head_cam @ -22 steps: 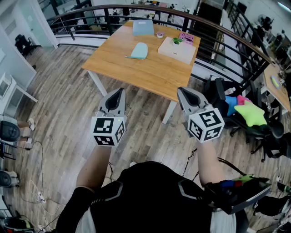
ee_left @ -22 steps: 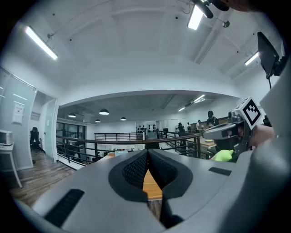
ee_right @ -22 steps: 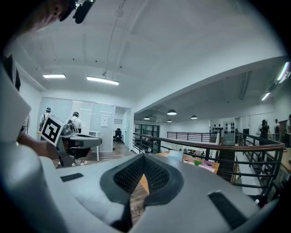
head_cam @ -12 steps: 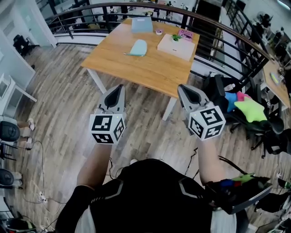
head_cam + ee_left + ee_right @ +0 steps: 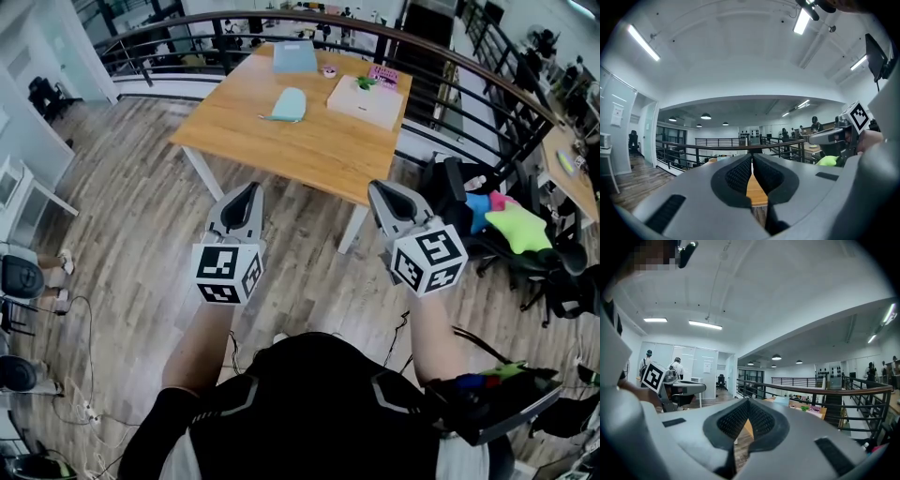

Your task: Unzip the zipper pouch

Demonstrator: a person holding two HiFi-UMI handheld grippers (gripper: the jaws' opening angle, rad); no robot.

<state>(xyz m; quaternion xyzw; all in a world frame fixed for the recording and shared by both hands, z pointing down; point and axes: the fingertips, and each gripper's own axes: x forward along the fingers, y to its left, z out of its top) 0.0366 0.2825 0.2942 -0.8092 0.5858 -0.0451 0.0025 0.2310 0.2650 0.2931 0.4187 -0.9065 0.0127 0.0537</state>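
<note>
Right, I am holding both tools up over the wooden floor [image 5: 141, 216], short of the worktop [image 5: 309, 145]. My left hand-held gripper [image 5: 248, 190] points level, its jaws pressed together with nothing between them; its own view shows the two dark pads meeting along a thin seam. My right hand-held gripper [image 5: 381, 190] is alongside it, a gap between the two, and its jaws are likewise closed on nothing.

Ahead of both tips and well apart from either stands the worktop, light wood on white legs. The zipper pouch [image 5: 286, 103], pale blue-green, lies flat on it, ahead of the left hand-held gripper and a little towards the right one. Neither tool touches it.

Ahead of the right hand-held gripper, on the same worktop, sits a white box [image 5: 366, 105] with a small green plant [image 5: 364, 82] at its far edge and a pink item [image 5: 382, 75] just beyond. Farther off than the pouch lies a flat grey-blue thing [image 5: 294, 56]; I cannot tell what it is. A dark railing [image 5: 450, 70] curves round behind the worktop. Out past the right hand-held gripper's outer side, bright plush toys [image 5: 516, 230] sit on a dark chair [image 5: 562, 272]
</note>
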